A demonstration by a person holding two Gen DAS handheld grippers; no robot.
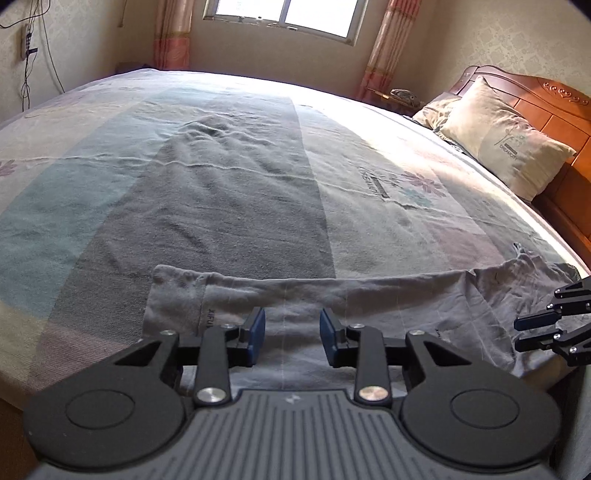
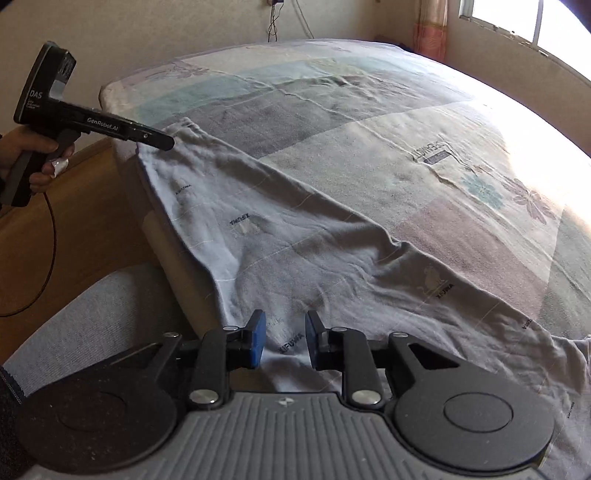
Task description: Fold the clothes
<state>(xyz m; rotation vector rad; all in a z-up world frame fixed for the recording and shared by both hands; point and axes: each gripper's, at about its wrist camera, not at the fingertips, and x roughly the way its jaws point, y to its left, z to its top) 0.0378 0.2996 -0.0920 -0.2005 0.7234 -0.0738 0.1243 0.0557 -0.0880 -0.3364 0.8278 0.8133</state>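
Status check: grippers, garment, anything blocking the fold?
Left gripper open, over garment. Right gripper open, over its near edge. Garment flat along bed edge, partly overhanging. No obstruction.

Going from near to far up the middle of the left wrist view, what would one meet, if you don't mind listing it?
Left gripper, jaws open → grey garment lying along the bed's near edge → patchwork bedsheet → far wall with the window.

Soft matt grey cloth garment [image 1: 332,299] lies on a woven patchwork bedsheet [image 1: 229,177].
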